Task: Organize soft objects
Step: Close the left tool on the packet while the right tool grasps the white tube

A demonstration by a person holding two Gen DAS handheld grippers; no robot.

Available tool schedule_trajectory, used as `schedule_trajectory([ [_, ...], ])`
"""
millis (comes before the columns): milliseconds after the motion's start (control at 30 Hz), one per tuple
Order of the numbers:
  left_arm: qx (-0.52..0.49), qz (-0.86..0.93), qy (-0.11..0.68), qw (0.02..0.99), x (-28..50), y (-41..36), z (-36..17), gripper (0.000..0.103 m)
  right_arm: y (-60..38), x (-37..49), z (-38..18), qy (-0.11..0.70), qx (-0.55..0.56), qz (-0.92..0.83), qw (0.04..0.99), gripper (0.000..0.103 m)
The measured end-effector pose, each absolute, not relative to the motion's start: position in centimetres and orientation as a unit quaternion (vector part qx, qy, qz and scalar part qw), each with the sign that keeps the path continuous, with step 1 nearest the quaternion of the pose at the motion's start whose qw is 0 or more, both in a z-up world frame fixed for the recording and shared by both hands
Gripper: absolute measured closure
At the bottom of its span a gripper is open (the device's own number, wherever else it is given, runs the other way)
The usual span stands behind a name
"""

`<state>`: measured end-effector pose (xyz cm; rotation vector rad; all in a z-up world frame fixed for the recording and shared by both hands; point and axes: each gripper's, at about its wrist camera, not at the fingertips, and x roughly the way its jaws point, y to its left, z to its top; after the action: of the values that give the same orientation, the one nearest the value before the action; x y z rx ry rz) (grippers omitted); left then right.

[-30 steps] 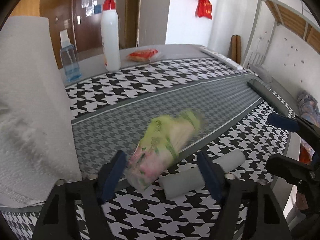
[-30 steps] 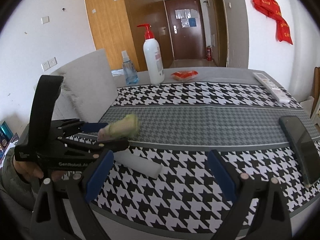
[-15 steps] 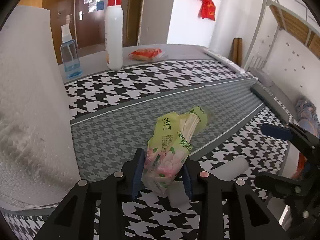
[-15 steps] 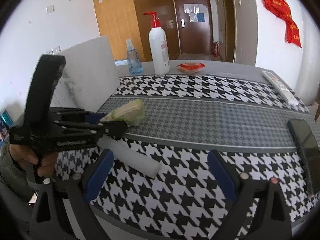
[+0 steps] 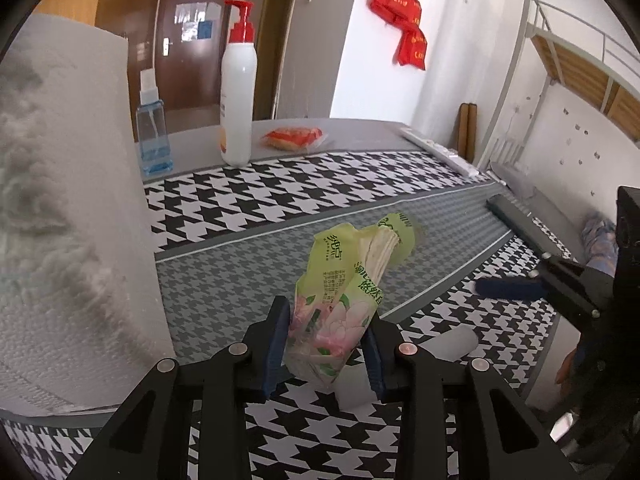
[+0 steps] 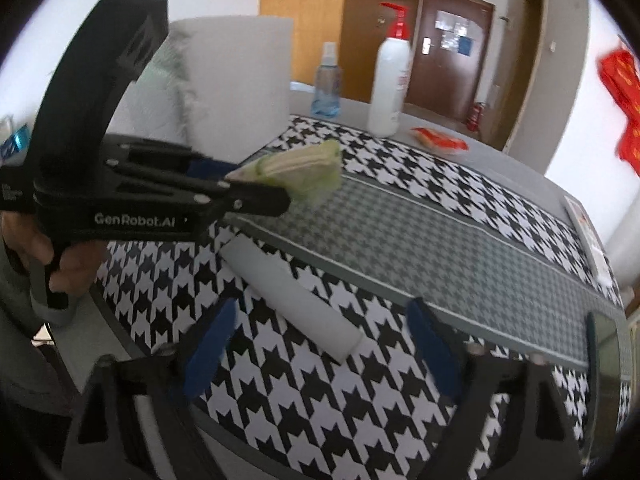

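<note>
— Tissue pack (image 5: 335,312): where is it held?
— It is gripped in the left tongs (image 5: 326,342), lifted above the houndstooth counter (image 5: 280,188).
— And the right tongs (image 6: 320,344)?
— Nothing is held; they are closing over the grey roll (image 6: 296,292).

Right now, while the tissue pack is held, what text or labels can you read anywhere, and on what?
"GenRobot.AI": white print on the side of the left hand-held gripper.
Tissue pack: green Chinese characters, too small and creased to read reliably.
Pump bottle: red print on the label, blurred.
Red wall hangings: gold characters, too small.
Door notices: unreadable.
</note>
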<state>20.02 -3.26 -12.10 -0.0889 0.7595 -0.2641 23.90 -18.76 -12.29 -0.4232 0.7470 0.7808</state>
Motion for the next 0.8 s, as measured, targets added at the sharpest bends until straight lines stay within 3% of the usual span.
schedule_trajectory([
  [67,-0.045,-0.128,0.368,0.92,19.9,-3.1,-12.1,0.067,-18.5,24.1,-12.6,0.358,-0.206,0.376,0.829,0.035],
  [200,-0.046,-0.129,0.367,0.92,19.9,-3.0,-12.1,0.067,-18.1,24.7,-13.1,0.37,-0.214,0.388,0.816,0.046],
  [533,-0.047,-0.133,0.367,0.919,19.8,-3.1,-12.0,0.067,-17.9,25.8,-13.1,0.381,-0.22,0.439,0.784,0.061],
  [800,-0.046,-0.136,0.367,0.919,19.7,-3.2,-12.0,0.067,-17.7,26.5,-13.1,0.379,-0.229,0.458,0.771,0.065],
])
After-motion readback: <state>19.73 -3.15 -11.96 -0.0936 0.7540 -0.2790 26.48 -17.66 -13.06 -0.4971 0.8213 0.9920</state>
